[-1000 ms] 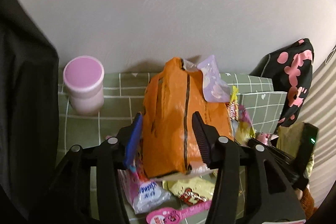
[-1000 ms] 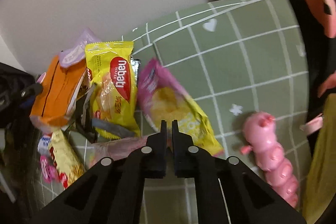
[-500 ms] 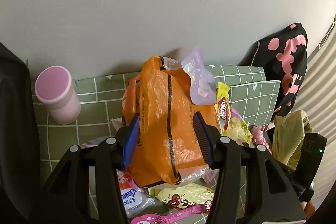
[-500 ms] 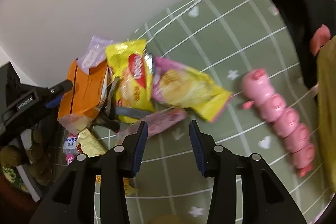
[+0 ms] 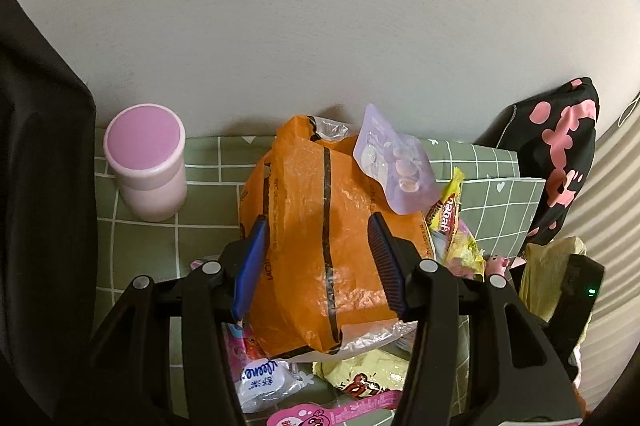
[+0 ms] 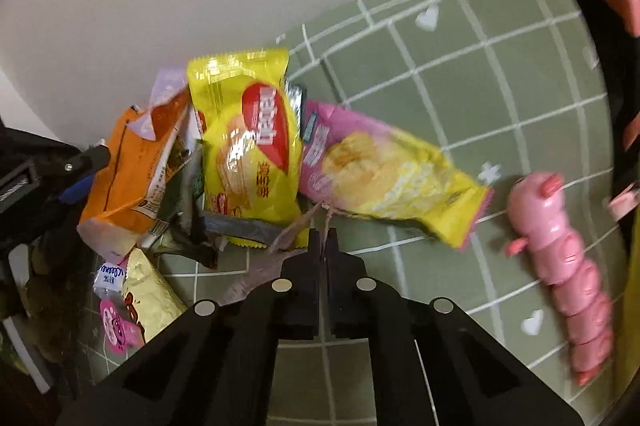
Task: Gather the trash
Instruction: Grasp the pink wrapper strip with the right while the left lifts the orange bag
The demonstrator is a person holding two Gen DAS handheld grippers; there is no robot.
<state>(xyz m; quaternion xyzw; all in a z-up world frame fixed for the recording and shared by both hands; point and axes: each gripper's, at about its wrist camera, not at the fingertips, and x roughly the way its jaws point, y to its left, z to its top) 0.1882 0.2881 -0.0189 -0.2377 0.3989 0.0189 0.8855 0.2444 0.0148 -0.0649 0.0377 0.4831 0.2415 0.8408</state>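
Orange bag (image 5: 320, 234) fills the left gripper (image 5: 318, 260); the right gripper (image 6: 323, 246) pinches one pink wrapper (image 6: 260, 270) beside two snack packets (image 6: 248, 142).

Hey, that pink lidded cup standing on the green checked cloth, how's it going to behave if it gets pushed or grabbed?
The pink lidded cup looks like a rigid, smooth-walled cylinder, so it would probably keep its shape but might slip between the pads. It stands upright on a soft green checked cloth, so a push near the top may tip it, and once on its side it would likely roll.

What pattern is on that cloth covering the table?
The tablecloth is sage green with a white grid and small white hearts and stars, clearest in the right wrist view.
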